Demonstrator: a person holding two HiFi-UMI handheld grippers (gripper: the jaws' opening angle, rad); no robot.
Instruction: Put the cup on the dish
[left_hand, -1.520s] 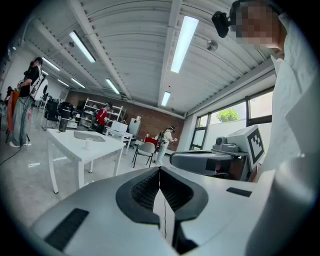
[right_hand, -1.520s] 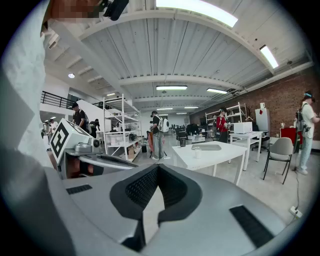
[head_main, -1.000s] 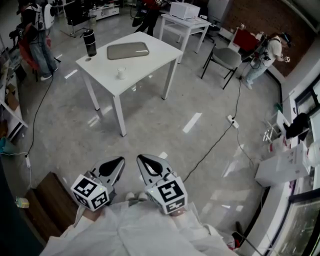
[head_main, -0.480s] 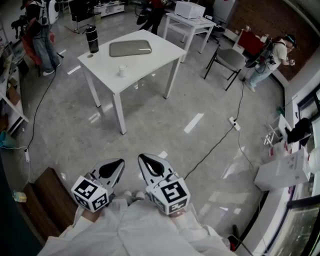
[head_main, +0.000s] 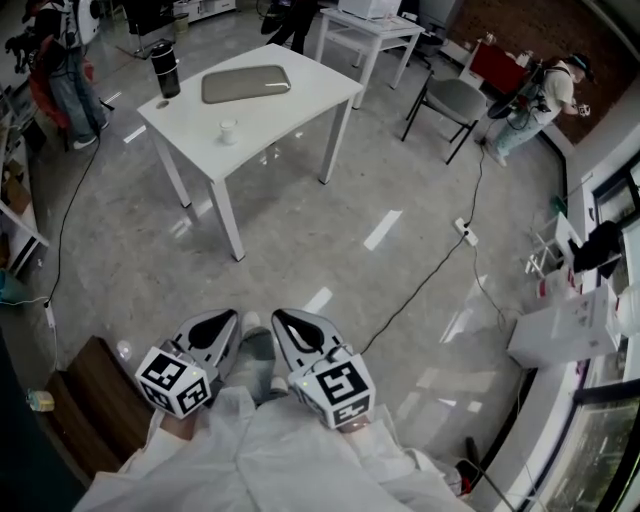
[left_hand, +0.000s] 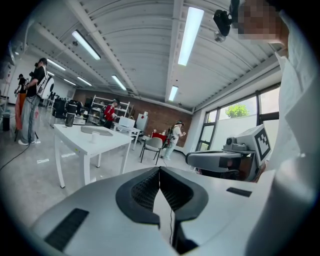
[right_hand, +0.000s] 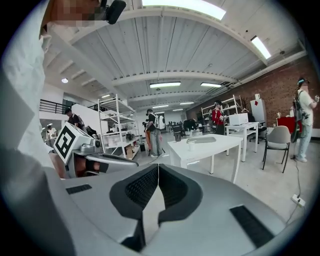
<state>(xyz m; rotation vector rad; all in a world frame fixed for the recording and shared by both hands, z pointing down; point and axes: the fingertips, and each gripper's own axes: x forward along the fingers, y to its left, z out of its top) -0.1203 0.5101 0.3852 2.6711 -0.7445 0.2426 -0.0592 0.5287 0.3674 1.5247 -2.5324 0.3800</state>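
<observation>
Ahead, a white square table (head_main: 285, 105) bears a small white cup (head_main: 228, 130) and grey oblong dish (head_main: 246, 84). My left tongs (head_main: 224, 322) and right tongs (head_main: 290, 325) are closed, empty.

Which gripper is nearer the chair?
Right. The chair stands far ahead and to the right of both. The right gripper is on that side; the left gripper is beside it, farther left.

- Table (head_main: 290, 115) stands well ahead of me.
- On it: cup (head_main: 228, 130) nearest me, dish (head_main: 246, 84) behind the cup, bottle (head_main: 164, 68) at the far left corner.
- Chair (head_main: 455, 98) right of the table.
</observation>
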